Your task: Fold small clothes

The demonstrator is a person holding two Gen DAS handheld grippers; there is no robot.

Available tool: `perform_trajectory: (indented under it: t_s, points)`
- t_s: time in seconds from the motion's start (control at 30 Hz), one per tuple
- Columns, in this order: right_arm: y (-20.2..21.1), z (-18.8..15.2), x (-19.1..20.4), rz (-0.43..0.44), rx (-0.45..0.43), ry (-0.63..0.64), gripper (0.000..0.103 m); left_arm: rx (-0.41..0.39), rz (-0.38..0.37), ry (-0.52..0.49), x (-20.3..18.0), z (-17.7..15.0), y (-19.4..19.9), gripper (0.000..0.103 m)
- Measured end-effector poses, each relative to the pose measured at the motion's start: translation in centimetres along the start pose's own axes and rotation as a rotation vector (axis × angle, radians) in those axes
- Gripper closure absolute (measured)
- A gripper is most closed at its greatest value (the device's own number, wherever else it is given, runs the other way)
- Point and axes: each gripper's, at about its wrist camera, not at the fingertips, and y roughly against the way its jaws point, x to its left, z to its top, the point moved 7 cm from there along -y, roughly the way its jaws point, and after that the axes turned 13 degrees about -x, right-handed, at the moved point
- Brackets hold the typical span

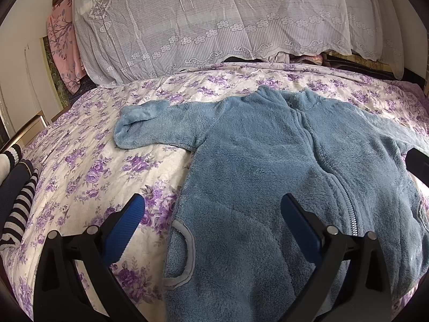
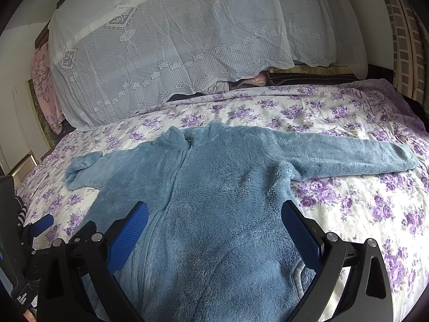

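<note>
On the floral bedspread (image 1: 88, 166), w/ the blue fleece jacket (image 1: 268, 166) as landmark: left of it, only the left wrist view shows a striped garment (image 1: 18, 198) at the bed edge & the grey-trimmed pocket (image 1: 185, 252) on the jacket's near left side. Right of the body, only the right wrist view shows the far sleeve (image 2: 348, 155) laid out straight; the left view cuts it off. Left gripper (image 1: 214, 209) hangs w/ fingers spread, nothing between them, over the jacket's lower left edge. Right gripper (image 2: 214, 214) likewise splayed & empty above the lower front. Behind the collar: lace-draped pile (image 2: 174, 53), pink cloth (image 1: 64, 48) further left. Jacket lies flat, zip up, collar pointing away, hem near cameras; long axis near-to-far, sleeves crosswise.
</note>
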Motion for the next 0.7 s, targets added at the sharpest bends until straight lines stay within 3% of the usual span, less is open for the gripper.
perform_trajectory:
  t_s: [0.7]
  points:
    - [0.05,-0.01,0.07,0.001,0.000,-0.002,0.003,0.001,0.000,-0.002,-0.14,0.04,-0.05,0.004]
